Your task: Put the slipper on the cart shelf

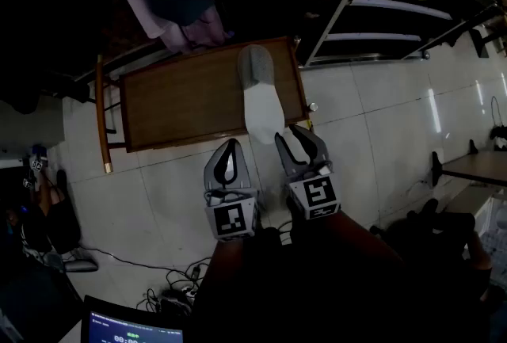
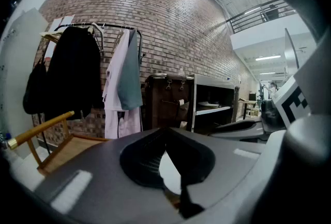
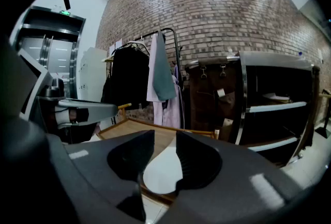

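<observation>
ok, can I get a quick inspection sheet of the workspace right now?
surface: wooden cart shelf, standing on tiled floor
job's things: white slipper lying on the shelf, heel past its near edge
clutter: nothing seen
grippers: left gripper shut, empty; right gripper open, at the slipper's heel
cables: tangle on the floor
surroundings: hung clothes, brick wall, metal shelving

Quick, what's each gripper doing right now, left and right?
Left gripper: closed, holding nothing.
Right gripper: open, lined up on the slipper but not gripping it.
</observation>
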